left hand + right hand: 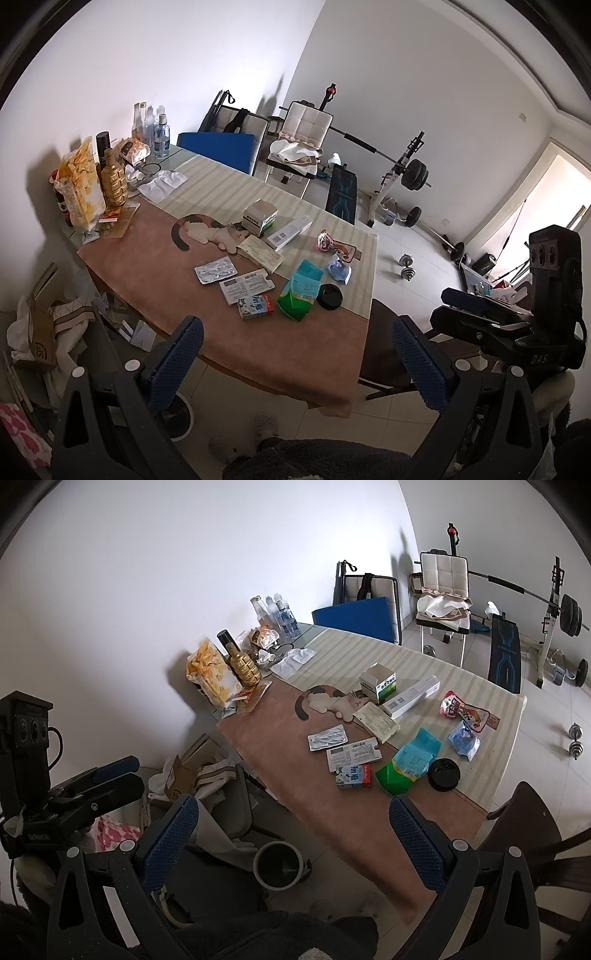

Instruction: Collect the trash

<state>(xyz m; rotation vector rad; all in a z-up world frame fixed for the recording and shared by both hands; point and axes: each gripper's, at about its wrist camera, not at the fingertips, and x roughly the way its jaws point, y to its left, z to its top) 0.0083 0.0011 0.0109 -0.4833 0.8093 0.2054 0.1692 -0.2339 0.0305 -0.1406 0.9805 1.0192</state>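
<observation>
Trash lies scattered on the table (155,266): a small milk carton (255,306), a green and blue packet (300,290), a black lid (330,296), a blister pack (215,270), flat cartons, a crumpled blue wrapper (338,270) and a red wrapper (325,240). The same items show in the right wrist view, with the milk carton (353,776) and black lid (444,774). A round bin (279,864) stands on the floor beside the table. My left gripper (295,363) is open and empty, held back from the table's near edge. My right gripper (291,843) is open and empty above the bin.
Bottles (155,129), a chip bag (82,184) and a gold bottle (113,181) stand at the table's far left. Chairs (306,129), a weight bench (341,192) and dumbbells (408,267) fill the room behind. Cardboard and bags (40,332) lie on the floor at left.
</observation>
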